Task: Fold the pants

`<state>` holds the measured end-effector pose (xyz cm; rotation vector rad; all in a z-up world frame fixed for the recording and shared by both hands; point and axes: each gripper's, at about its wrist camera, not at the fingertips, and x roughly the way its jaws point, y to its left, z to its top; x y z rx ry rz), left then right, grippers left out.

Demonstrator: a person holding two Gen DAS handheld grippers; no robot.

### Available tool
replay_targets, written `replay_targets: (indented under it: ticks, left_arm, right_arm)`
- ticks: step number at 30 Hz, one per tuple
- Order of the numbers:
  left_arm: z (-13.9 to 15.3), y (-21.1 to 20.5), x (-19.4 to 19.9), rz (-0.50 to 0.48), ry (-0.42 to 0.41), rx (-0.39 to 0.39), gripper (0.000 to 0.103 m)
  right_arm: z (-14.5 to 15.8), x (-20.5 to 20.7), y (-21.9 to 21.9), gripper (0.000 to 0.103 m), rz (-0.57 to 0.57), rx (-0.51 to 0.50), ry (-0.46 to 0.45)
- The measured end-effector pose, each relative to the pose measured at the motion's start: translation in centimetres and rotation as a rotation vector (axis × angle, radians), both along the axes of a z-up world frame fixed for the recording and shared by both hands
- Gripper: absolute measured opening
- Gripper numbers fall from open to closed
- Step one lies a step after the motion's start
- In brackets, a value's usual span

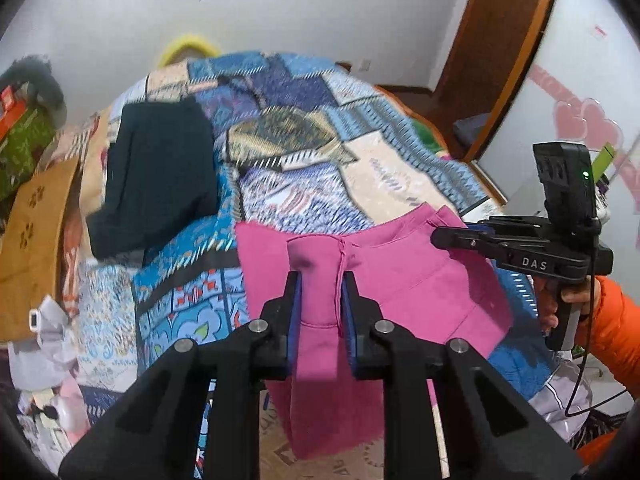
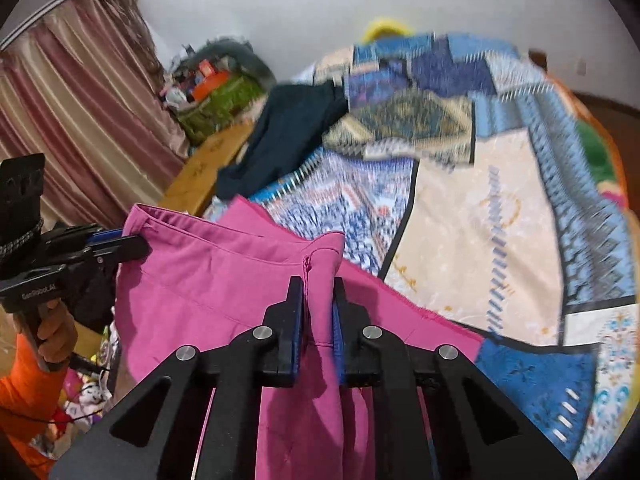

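White walls backed a bed [image 1: 400, 184] covered with a blue patchwork-print quilt [image 2: 480, 208], with striped pink curtains [image 2: 72, 120] hanging at one side. Pink pants [image 1: 400, 280] lay at the near edge of the bed, the waistband raised off the quilt and stretched between the two tools, the rest of the cloth draping down over the edge. One tool, the left tool [image 1: 320, 276], had its blue-padded jaws pinched on a bunched fold of the waistband near a seam. Its partner, the right tool [image 2: 318, 280], gripped the waistband's other end the same way, with a fold of pink cloth squeezed between its pads. In each wrist view the opposite tool showed at the frame's side, clamped on the waistband's far corner and held by a hand [image 1: 568, 304] in an orange sleeve [image 2: 24, 392]. A dark navy garment [image 1: 160, 176] lay folded farther back on the quilt, well apart from the pants.
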<state>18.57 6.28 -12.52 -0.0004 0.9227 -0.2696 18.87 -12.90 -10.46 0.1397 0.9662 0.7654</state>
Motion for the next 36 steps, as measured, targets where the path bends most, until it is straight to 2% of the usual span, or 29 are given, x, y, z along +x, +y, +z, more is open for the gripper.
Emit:
replay_targets:
  ticks: [4,9,14,18,22,26,30,32,34,36]
  left_arm:
    - [1.9,-1.3,-0.1,-0.033,-0.053,0.02,0.019]
    - [2.0,-2.2,1.8,-0.045,-0.053,0.029,0.019]
    - [-0.8,-2.8,5.2,-0.046,0.027,0.039,0.019]
    - [-4.7,-2.6,8.2,-0.019,0.136,0.06,0.02]
    - [-7.5,-2.3,9.2,0.002,0.185,0.096,0.024]
    - [-7.3,-2.1,9.0,0.015,0.175,0.104,0.033]
    - [-5.8,-2.2,8.0,0.029,0.135,0.174,0.042]
    - [-4.8,-2.4,7.2,0.019,0.102,0.207,0.044]
    - [-3.6,-2.9,6.1,0.004,0.059,0.248,0.052]
    - [-2.7,-3.3,5.1,-0.011,0.024,0.252,0.068]
  right_arm:
    - [2.4,-1.6,-1.2,0.011,-0.053,0.027,-0.078]
    - [3.2,-2.2,-2.6,0.011,-0.132,0.053,-0.104]
    - [0.8,-1.2,-2.9,0.011,-0.184,0.018,-0.069]
    - [-2.0,0.0,-2.8,0.011,-0.206,-0.027,-0.009]
    - [-4.7,1.0,-2.2,0.013,-0.201,-0.102,0.046]
    - [-4.5,0.8,-2.5,0.021,-0.191,-0.13,0.034]
    - [-3.0,0.2,-2.9,0.024,-0.184,-0.161,0.004]
    - [-2.0,-0.4,-2.8,0.033,-0.176,-0.157,-0.023]
    - [-0.6,-1.4,-2.5,0.04,-0.155,-0.145,-0.066]
    - [0.4,-2.1,-1.8,0.045,-0.129,-0.126,-0.094]
